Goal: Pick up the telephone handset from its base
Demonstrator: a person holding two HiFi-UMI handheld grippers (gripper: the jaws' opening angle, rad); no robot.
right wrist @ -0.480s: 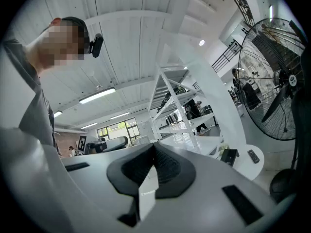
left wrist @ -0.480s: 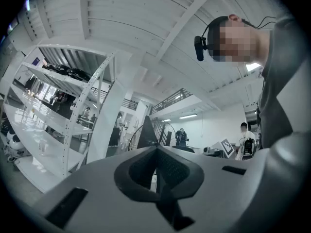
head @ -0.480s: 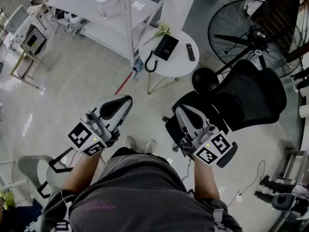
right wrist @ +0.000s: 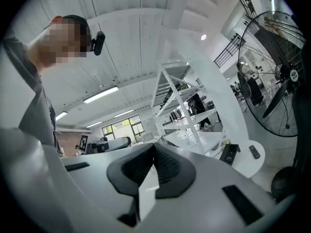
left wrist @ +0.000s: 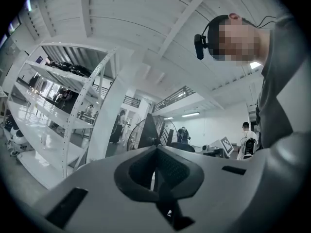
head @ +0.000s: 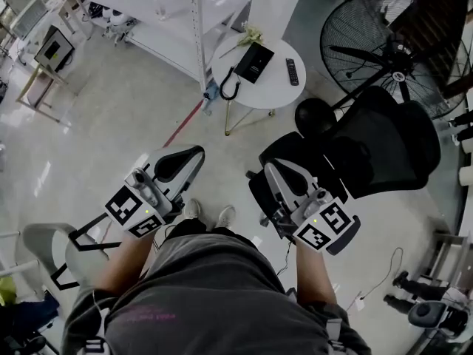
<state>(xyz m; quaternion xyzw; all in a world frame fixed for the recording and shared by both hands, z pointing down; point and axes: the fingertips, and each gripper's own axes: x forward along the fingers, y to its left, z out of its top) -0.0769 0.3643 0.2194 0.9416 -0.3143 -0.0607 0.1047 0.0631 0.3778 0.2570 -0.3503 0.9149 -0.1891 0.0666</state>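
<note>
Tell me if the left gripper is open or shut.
Shut. In the left gripper view, the left gripper has its jaws pressed together along one seam, with nothing between them.

Shelf rack (head: 140, 6) cut by top edge, telephone (head: 253, 62) — too small for detail

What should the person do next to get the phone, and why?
Probably step toward the round table. The phone sits on it, far beyond both grippers. The left gripper and right gripper are by the person's waist, shut and empty, so nothing can be grasped from here.
</note>
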